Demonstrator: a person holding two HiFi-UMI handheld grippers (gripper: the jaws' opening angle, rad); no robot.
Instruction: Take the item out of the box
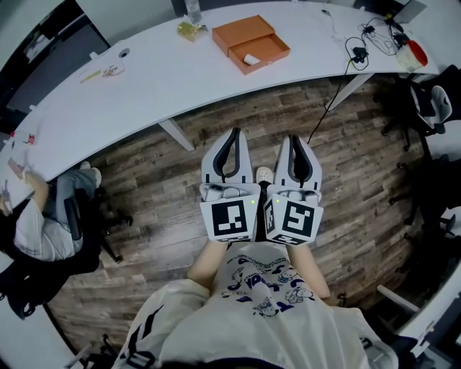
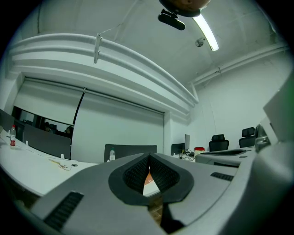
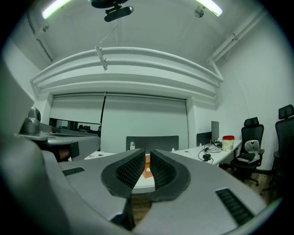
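An orange box [image 1: 251, 43] lies open on the curved white table [image 1: 144, 79], at the far side. A small white item [image 1: 251, 59] rests in its front tray. Both grippers hang over the wooden floor close to my body, well short of the table. The left gripper [image 1: 235, 132] is shut with nothing in it, and so is the right gripper [image 1: 294, 138]. In the left gripper view the left gripper [image 2: 149, 160] shows a sliver of the orange box [image 2: 150, 181] beyond its pads. In the right gripper view the right gripper [image 3: 147, 158] frames the orange box [image 3: 147, 172] the same way.
A person [image 1: 43, 216] sits at the table's left end. Black office chairs [image 1: 425, 108] stand at the right. Cables [image 1: 364, 43] and a red-lidded container [image 1: 415, 52] lie on the table's right end. A water bottle [image 1: 192, 11] stands behind the box. A table leg [image 1: 176, 135] slants ahead.
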